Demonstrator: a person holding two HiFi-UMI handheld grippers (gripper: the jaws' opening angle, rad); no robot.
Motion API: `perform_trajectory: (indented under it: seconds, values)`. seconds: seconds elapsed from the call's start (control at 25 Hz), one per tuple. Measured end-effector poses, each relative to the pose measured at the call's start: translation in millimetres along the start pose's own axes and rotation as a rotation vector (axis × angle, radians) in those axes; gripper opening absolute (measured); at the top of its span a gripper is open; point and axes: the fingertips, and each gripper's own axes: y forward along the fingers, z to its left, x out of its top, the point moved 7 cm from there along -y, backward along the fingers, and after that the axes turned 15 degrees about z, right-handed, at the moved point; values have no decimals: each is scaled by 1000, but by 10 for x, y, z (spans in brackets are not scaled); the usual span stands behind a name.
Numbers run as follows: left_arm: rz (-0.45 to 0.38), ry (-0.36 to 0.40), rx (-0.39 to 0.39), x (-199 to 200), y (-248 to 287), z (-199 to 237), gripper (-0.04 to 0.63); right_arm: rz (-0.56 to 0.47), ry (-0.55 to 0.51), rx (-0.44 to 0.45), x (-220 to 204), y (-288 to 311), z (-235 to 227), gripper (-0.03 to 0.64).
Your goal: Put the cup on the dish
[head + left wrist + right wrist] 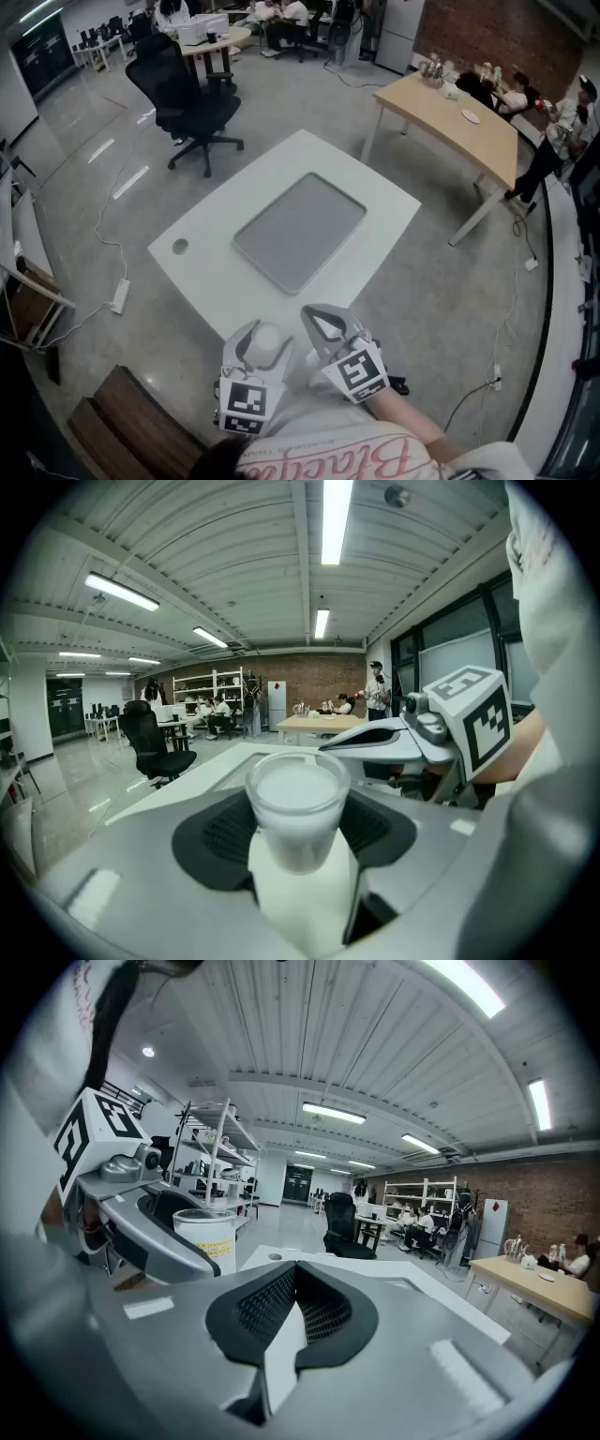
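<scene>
A translucent white cup (pixel 267 341) sits between the jaws of my left gripper (pixel 257 351), held up close to the person's body, just off the white table's (pixel 375 202) near edge. In the left gripper view the cup (pixel 296 803) stands upright with both pads against its sides. The dish is a flat grey rectangular tray (pixel 300 230) in the middle of the table, with nothing on it. My right gripper (pixel 321 323) hovers beside the left one, jaws together and holding nothing. The right gripper view shows the cup (pixel 208 1237) at the left.
A round hole (pixel 180 246) marks the table's left corner. A black office chair (pixel 192 103) stands beyond the table, a wooden table (pixel 459 117) at the far right with people behind it. A wooden bench (pixel 131 422) is at lower left. Cables cross the floor.
</scene>
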Motion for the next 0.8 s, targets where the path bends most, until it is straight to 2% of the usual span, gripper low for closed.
perform_trajectory:
  seconds: [0.8]
  values:
    - [-24,43,-19,-57,-44,82,260,-23,30,-56,67,-3,115,2]
